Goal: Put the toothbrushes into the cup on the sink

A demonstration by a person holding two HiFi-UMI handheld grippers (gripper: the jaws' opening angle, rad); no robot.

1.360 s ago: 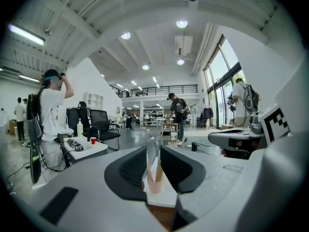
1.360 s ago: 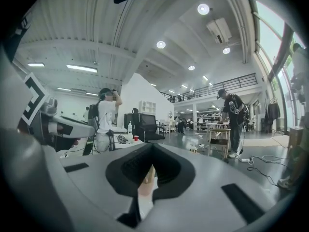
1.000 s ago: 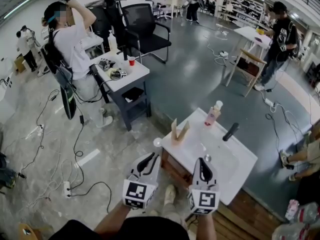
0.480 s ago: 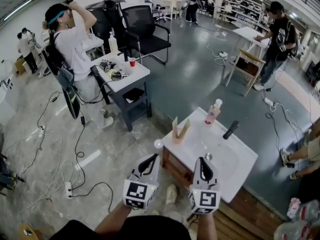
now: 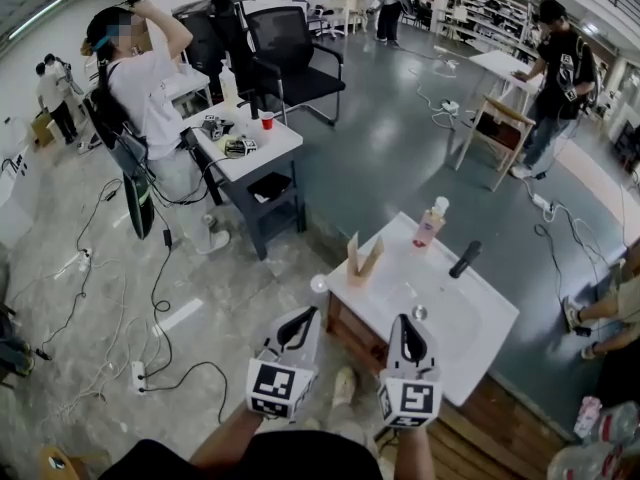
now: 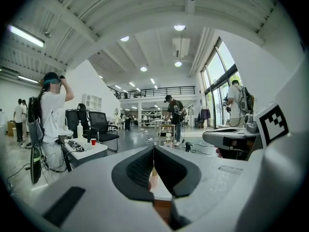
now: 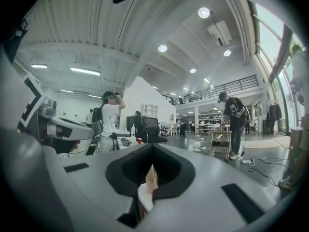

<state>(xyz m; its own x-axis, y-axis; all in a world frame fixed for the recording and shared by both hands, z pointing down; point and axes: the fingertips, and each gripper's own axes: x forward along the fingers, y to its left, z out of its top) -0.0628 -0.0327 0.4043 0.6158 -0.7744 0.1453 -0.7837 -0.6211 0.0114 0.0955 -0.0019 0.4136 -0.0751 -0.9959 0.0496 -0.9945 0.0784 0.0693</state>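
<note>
Both grippers hover side by side at the near edge of the white sink (image 5: pixel 470 353), pointing out over it, and neither holds anything. The left gripper (image 5: pixel 300 316) has its dark jaws pressed together with nothing between them; its own view (image 6: pixel 153 150) shows only a thin seam where the pads meet. The right gripper (image 5: pixel 404 325) is likewise closed and empty (image 7: pixel 151 150), and the tan sliver seen past its jaws lies farther away, not in the grip.

On the sink's far left corner stands a tan upright object (image 5: pixel 361 261), two pale slats spread in a V. It may be the cup with the toothbrushes in it, but it's too small to say for sure. It is well apart from both grippers. A small pale round thing (image 5: pixel 318 284) sits just off that corner. Along the sink's far edge are a pink bottle (image 5: pixel 430 226) and a black faucet (image 5: pixel 464 259), and the drain (image 5: pixel 420 313) sits in the basin just ahead of the right gripper.

Beyond the sink (the room is busy) a person in a white shirt (image 5: pixel 148 86) stands with arms raised beside a small table (image 5: pixel 270 153) that carries a red cup (image 5: pixel 266 120). A black office chair (image 5: pixel 292 60) stands behind it. Another person in black (image 5: pixel 560 73) leans over a wooden stand (image 5: pixel 495 128). Cables (image 5: pixel 100 298) trail over the floor.
</note>
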